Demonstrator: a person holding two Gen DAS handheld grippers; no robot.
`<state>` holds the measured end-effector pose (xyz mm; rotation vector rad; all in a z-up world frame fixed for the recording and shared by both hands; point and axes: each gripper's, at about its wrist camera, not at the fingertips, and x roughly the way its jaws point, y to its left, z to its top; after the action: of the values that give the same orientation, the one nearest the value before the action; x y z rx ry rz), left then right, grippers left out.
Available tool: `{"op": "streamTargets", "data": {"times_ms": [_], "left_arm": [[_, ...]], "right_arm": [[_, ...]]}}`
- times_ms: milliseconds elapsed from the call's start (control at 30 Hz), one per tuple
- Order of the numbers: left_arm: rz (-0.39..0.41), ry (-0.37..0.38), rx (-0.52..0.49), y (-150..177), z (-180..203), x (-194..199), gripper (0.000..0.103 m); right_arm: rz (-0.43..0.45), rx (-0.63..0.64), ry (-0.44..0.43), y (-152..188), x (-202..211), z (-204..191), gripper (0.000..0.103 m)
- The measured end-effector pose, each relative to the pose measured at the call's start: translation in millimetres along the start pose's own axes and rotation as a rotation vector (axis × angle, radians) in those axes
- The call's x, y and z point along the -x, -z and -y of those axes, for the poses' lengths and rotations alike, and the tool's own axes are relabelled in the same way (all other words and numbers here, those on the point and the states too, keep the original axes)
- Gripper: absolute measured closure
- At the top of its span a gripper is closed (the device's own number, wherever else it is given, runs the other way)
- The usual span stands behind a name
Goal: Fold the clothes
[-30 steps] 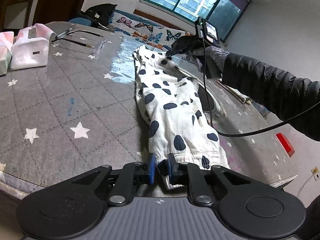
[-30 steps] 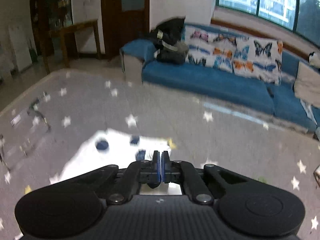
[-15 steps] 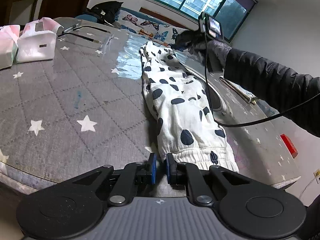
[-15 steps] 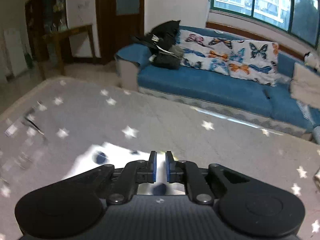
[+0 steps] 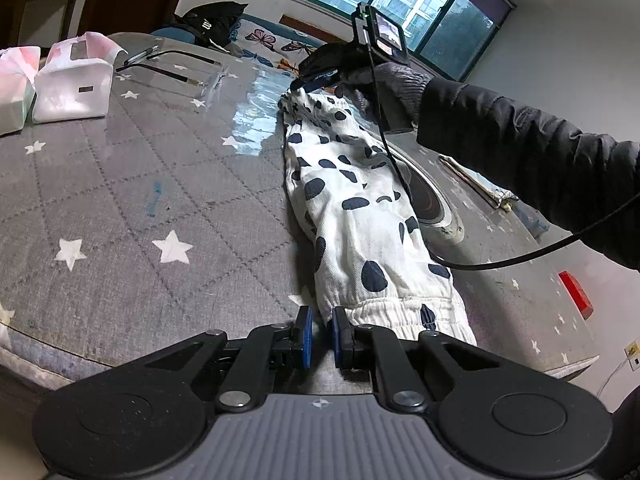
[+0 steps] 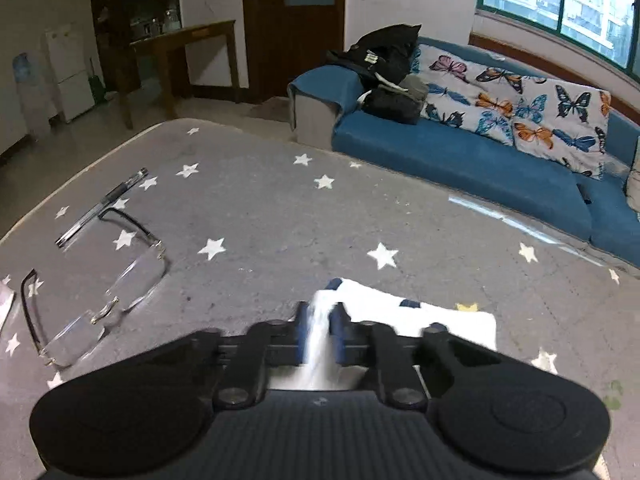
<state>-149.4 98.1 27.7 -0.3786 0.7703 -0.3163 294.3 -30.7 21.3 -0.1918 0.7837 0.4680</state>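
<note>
A white garment with dark blue spots [image 5: 360,208] lies stretched lengthwise on the grey star-patterned table [image 5: 160,184]. My left gripper [image 5: 320,336] is at the near end and shut on the left corner of the gathered hem [image 5: 400,312]. At the far end, a gloved hand holds my right gripper [image 5: 310,84] against the garment's other end. In the right wrist view, a white fold of the garment [image 6: 400,312] runs up between the pads of my right gripper [image 6: 319,332]. Its jaws are closing on that fold.
Spectacles [image 6: 100,280] and a pen [image 6: 100,204] lie left of the far end. Two white-and-pink packs [image 5: 72,88] stand at the far left. A dark round disc [image 5: 432,200] sits right of the garment, a red block [image 5: 576,292] farther right. A blue sofa [image 6: 460,160] is beyond the table.
The right gripper has carried the far end farther away, and the garment now lies longer and straighter. Its jaws parted a little with white cloth between them. The left gripper has stayed put.
</note>
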Motion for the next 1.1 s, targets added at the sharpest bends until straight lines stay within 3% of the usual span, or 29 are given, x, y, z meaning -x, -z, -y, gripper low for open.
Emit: {"op": "streamTargets", "data": {"times_ms": [167,400,533,700,933,1100], "left_arm": [[-0.002,0.005,0.000,1,-1,1,0.092],[0.000,0.003,0.002,3,1,3,0.092],[0.004,0.001,-0.010,3,2,5,0.092],[0.041,0.004,-0.040,0,5,15,0.091],[0.103,-0.028,-0.072,-16,6,25,0.091],[0.166,-0.065,-0.067,-41,10,24,0.091]], "right_arm": [[0.099,-0.098,-0.032,-10,7,15,0.099],[0.038,-0.139,-0.077,-3,-10,21,0.091],[0.071,-0.095,-0.078,-8,15,23,0.089],[0.040,-0.013,-0.064,-6,51,30,0.089],[-0.018,0.094,-0.045,39,97,39,0.088],[-0.015,0.012,-0.041,89,128,64,0.081]]}}
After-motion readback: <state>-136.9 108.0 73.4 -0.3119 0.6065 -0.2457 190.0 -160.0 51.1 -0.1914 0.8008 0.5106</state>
